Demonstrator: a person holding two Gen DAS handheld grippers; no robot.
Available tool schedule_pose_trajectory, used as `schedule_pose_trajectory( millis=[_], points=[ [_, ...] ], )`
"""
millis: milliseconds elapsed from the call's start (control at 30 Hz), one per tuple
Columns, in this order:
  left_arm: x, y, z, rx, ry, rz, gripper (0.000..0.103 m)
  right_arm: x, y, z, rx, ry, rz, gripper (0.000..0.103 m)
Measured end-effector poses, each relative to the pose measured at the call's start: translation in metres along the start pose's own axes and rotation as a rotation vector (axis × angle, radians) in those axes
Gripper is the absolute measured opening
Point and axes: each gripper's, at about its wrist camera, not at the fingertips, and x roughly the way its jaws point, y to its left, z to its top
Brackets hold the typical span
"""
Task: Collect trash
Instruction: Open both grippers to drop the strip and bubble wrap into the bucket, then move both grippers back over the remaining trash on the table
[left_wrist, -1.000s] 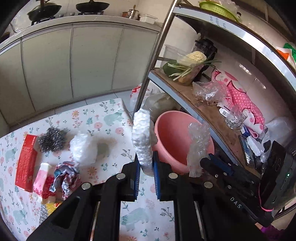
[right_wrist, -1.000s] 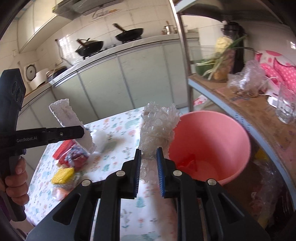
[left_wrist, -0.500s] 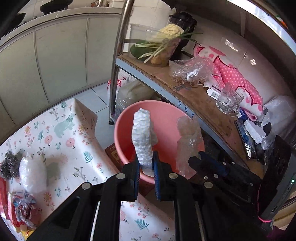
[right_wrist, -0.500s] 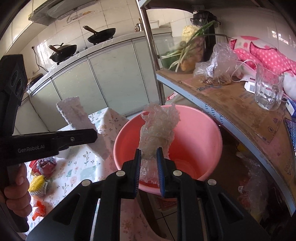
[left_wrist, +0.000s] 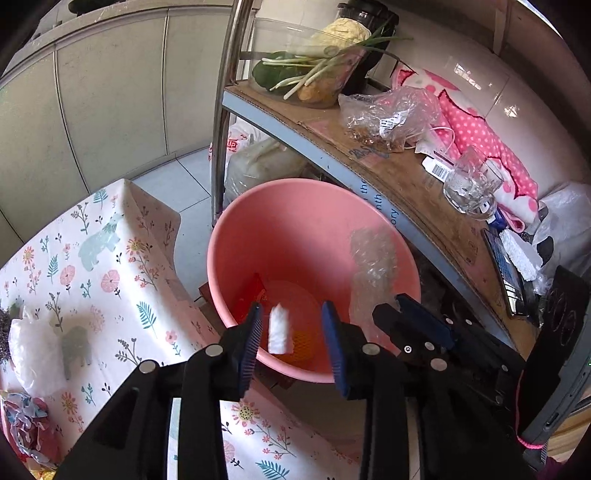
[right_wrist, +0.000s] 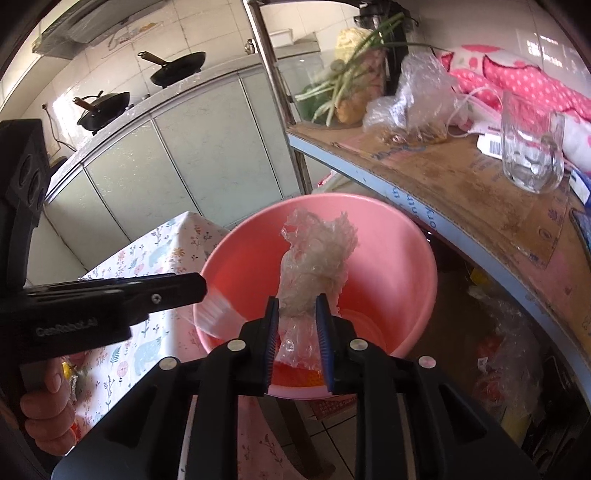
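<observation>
My left gripper (left_wrist: 291, 328) is opening — the white foam strip (left_wrist: 279, 328), clamped a moment ago, now drops free into the pink basin (left_wrist: 295, 218). My right gripper (right_wrist: 295, 325), opening too, still pinches crinkled bubble wrap (right_wrist: 314, 258) over it.

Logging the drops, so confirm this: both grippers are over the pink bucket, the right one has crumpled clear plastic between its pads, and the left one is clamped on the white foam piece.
Wrong on the left gripper: its jaws are opening and the white foam piece is loose between them, above the pink bucket, as the left wrist view shows. The right gripper, also opening, has crumpled clear plastic between its pads.
</observation>
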Motion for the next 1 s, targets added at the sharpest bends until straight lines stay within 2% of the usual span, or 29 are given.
schedule_pose_trajectory(
  millis=[200,567,867,1000],
  points=[
    [-0.013,0.001,0.002,0.002,-0.028,0.0,0.034,-0.001,-0.001,-0.002,-0.008,-0.008,-0.006,0.028],
    [-0.039,0.007,-0.006,0.0,-0.072,0.003,0.034,-0.014,0.009,-0.003,-0.035,-0.022,0.015,0.029],
    [-0.075,0.014,-0.027,-0.016,-0.114,0.016,0.034,-0.036,0.052,-0.005,-0.111,-0.047,0.074,0.029],
    [-0.098,0.025,-0.04,-0.032,-0.141,0.032,0.034,-0.037,0.07,-0.008,-0.1,-0.035,0.131,0.029]
  ],
)
